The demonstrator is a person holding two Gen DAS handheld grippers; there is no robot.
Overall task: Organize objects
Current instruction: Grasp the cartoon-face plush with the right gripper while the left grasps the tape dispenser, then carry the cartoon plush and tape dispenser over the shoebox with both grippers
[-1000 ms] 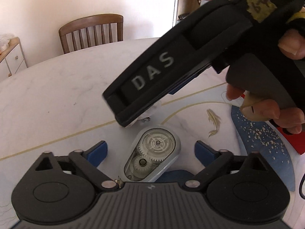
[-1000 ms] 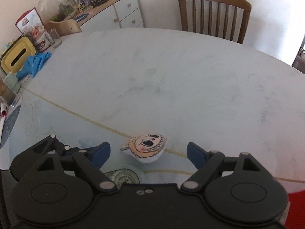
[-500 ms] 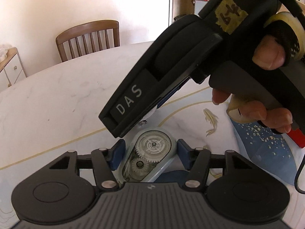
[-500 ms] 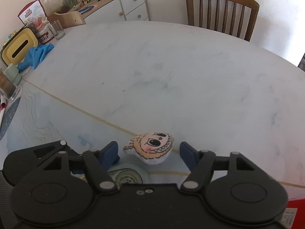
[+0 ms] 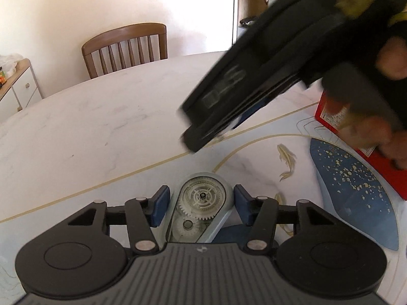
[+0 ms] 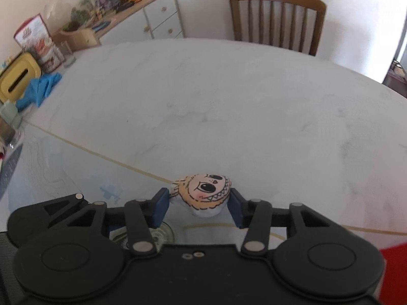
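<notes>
clear gear case [image 5: 202, 209]: flat | cartoon-face plush [image 6: 203, 194]: face-up, on table

Far half of the marble table [image 6: 229, 106] is bare, wide room there up to the chair [image 6: 277, 17]. Left edge crowded: yellow box [image 6: 17, 78], blue cloth [image 6: 40, 89], glass [image 6: 67, 54]. Near right, red box [image 5: 381, 152] blocks the table edge. In the left wrist view the right gripper [image 5: 203, 142] and hand [image 5: 376, 117] hang over the near right, just past the gear case [image 5: 201, 208].
</notes>
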